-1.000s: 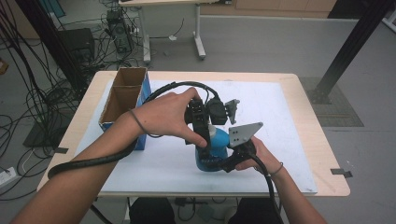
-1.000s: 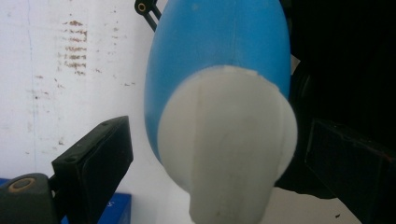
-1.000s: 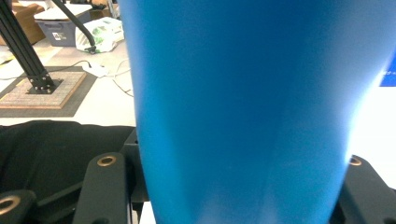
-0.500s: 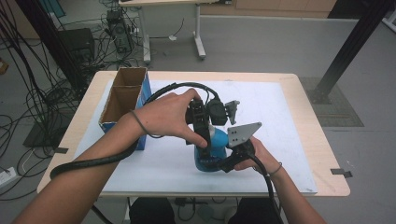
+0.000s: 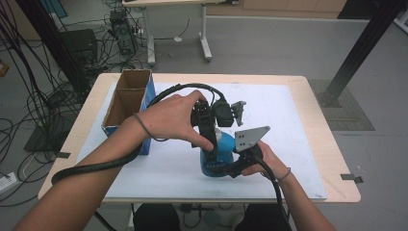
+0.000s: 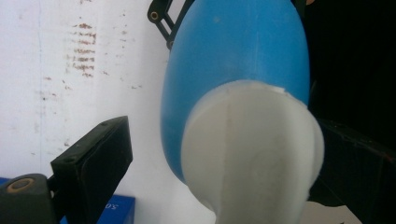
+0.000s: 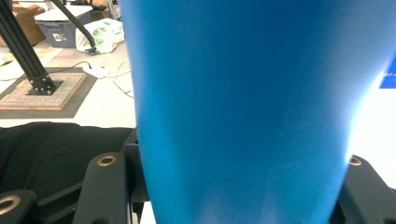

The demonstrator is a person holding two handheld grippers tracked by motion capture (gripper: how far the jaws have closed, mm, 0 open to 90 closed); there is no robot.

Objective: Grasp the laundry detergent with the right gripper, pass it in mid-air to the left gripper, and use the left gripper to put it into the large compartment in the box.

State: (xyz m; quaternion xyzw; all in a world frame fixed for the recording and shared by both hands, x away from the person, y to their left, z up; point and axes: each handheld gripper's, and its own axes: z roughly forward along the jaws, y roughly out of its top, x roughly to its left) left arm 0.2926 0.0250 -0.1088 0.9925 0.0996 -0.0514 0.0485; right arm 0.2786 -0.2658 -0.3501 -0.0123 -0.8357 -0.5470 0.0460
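A blue bottle [image 5: 222, 147] with a white cap stands on the white sheet near the table's front middle. My right gripper [image 5: 225, 167] comes in low from the right and is shut on the bottle's blue body [image 7: 243, 107], which sits between its two black jaws. My left gripper [image 5: 210, 147] points down over the bottle from above, held in a hand. In the left gripper view the white cap [image 6: 252, 154] lies between the jaws of the left gripper [image 6: 233, 149]. The left-hand jaw stands clear of the cap with a gap, so this gripper is open.
An open cardboard box [image 5: 126, 103] with blue sides stands at the table's left. The white sheet [image 5: 284, 120] covers most of the wooden table [image 5: 332, 159]. A black post [image 5: 356, 53] rises at the right; cables [image 5: 43, 96] hang at the left.
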